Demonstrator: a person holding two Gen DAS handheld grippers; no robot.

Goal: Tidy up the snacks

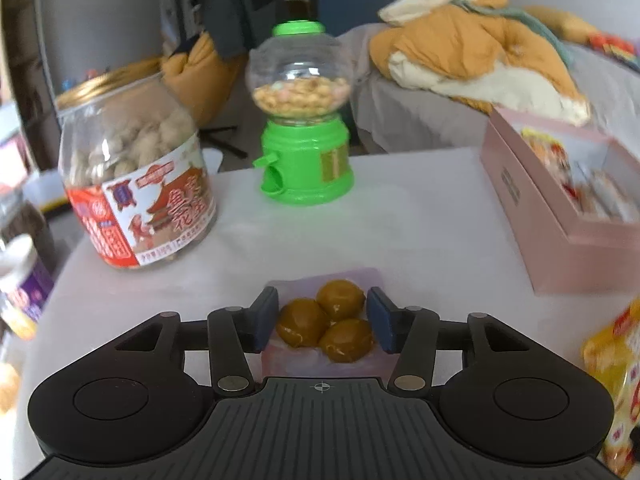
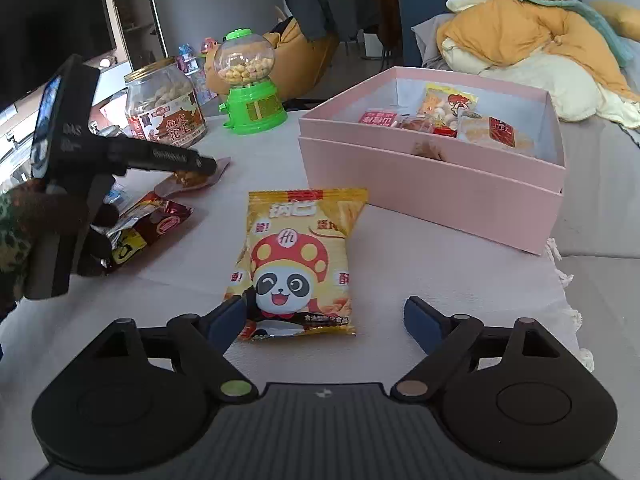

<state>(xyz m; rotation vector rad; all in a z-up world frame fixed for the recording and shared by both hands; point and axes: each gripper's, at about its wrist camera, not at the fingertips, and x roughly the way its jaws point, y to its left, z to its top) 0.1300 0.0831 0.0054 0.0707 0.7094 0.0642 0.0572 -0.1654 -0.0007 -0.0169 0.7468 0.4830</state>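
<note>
Snacks lie scattered on a pale tablecloth (image 2: 400, 248), and several are already packed in the open pink box (image 2: 432, 176) at the far right of the table. The left gripper (image 1: 322, 318) stands released, with its blue pads flanking a clear pouch of 3 brown chestnut-like pieces (image 1: 326, 326); a gap seems to show on each side, so nothing is pinched yet. The right gripper (image 2: 324, 320) is spread wide over the near end of a yellow panda snack bag (image 2: 298, 260), whose lower left corner sits just beside the left pad while the right pad is well apart from it.

To do the pick well, each gripper would likely need to centre on its packet first. The right one should shift toward the bag's left so both pads meet the bag evenly, gripping the crimped bottom seam rather than the puffed middle. The chestnut pouch looks slippery, so a gentle, low squeeze seems wise.

Little writing is legible. The yellow bag shows "H" on the panda's red cap and Chinese characters, partly blurred. The peanut jar (image 1: 136, 176) has a red label with large Chinese characters, too soft to read surely. The green candy dispenser (image 1: 302, 120) bears a yellowish sticker that cannot be read.
</note>
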